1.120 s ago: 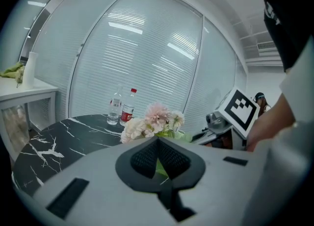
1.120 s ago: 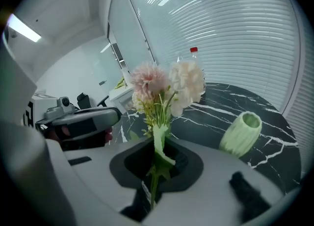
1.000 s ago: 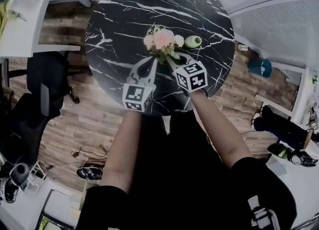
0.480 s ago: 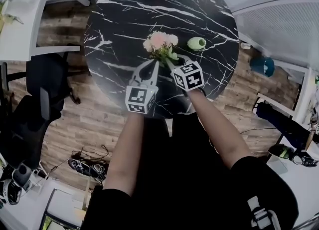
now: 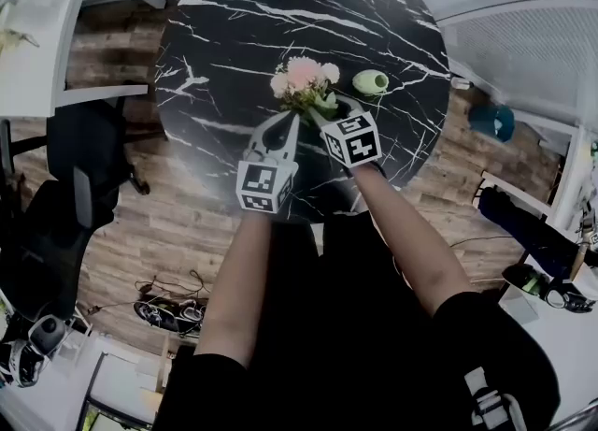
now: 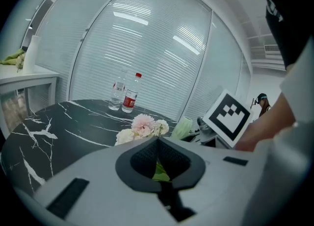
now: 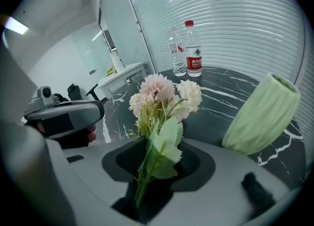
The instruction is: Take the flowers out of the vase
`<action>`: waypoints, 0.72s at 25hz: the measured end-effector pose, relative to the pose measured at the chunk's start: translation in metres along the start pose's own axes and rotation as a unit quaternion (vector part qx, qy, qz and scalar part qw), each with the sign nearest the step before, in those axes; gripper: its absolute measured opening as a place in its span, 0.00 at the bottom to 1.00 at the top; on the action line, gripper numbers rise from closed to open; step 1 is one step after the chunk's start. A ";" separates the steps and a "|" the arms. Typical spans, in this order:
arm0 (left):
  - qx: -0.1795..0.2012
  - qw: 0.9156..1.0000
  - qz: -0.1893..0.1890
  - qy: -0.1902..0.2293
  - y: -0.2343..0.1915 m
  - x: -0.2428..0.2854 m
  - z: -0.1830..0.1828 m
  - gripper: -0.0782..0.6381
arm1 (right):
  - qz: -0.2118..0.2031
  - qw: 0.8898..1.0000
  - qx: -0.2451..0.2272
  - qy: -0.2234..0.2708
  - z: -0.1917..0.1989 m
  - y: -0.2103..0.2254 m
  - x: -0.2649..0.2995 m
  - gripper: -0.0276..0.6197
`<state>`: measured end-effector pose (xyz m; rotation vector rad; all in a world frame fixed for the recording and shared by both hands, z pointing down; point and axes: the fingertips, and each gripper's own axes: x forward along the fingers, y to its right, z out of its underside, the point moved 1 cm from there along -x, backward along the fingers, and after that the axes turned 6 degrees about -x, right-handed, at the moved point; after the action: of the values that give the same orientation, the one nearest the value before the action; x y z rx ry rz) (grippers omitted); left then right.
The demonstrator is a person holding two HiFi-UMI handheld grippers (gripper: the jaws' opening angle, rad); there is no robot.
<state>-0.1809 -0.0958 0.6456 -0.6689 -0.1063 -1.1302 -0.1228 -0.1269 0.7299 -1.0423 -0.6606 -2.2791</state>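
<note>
Dim, greyish head view, brighter gripper views, heavy fisheye bending, dark vignetted corners

This looks like an office meeting space: curved glass partition walls with slatted blinds [image 6: 147,58] enclose a round black marble-look table [image 5: 224,36] with two water bottles [image 6: 125,93] at its far edge, beside a black swivel chair [image 5: 89,153], a white desk [image 5: 37,55] and a wood-plank floor [image 5: 149,223].
</note>
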 end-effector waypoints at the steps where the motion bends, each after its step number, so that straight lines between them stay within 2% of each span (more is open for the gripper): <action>1: 0.000 1.000 0.000 0.000 0.001 0.000 0.000 0.12 | 0.004 1.000 0.000 -0.001 0.000 0.001 -0.001 0.31; 6: 0.002 1.000 0.004 -0.001 0.005 -0.001 -0.003 0.12 | 0.018 1.000 0.002 -0.001 0.001 0.008 -0.007 0.35; 18: 0.014 1.000 0.012 0.002 0.019 -0.002 -0.016 0.12 | 0.038 0.999 0.006 0.010 -0.005 0.016 -0.031 0.37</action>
<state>-0.1693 -0.0978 0.6238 -0.6408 -0.1104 -1.1059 -0.0982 -0.1336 0.7062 -1.0196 -0.6147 -2.2146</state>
